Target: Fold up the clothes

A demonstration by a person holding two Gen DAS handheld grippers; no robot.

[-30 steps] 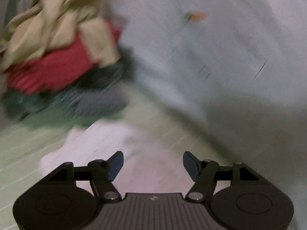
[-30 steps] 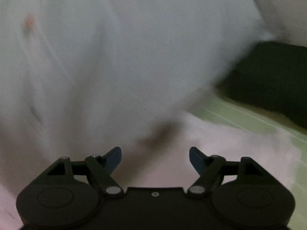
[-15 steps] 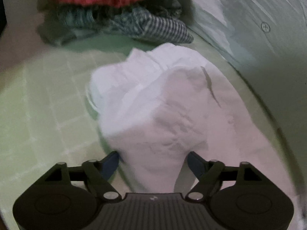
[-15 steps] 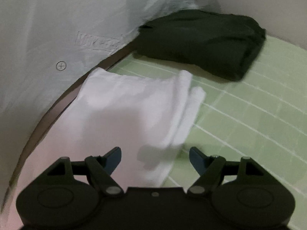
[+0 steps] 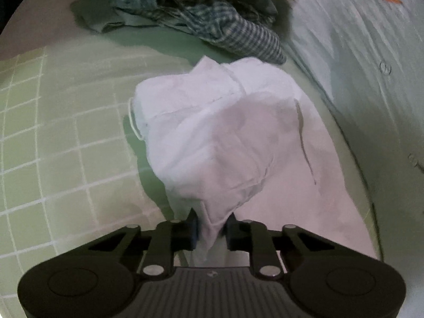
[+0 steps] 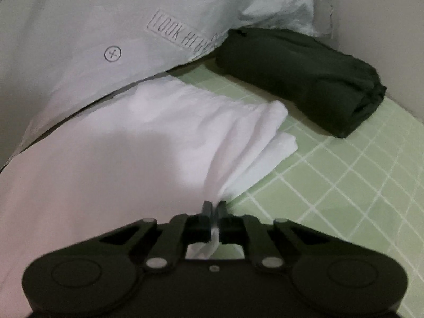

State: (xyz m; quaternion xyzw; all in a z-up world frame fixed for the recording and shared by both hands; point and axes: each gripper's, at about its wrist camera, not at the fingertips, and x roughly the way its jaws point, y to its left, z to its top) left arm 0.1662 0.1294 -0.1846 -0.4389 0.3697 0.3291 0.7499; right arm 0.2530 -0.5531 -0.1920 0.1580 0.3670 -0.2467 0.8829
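Cloth, thin and limp: the white garment (image 5: 220, 137) lies on the green checked bed sheet (image 5: 53, 132), its edges pinched in both grippers, left gripper (image 5: 211, 228) and right gripper (image 6: 215, 217), jaws closed on fabric. It looks light and soft, best gripped at hems or corners. A pale quilt (image 6: 106, 26), dark folded garment (image 6: 299, 74) and unfolded clothes pile (image 5: 198, 8) crowd the bed.

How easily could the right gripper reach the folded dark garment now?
Probably not freely: the right gripper is shut on the white garment. The way over the green sheet to the dark garment looks open.
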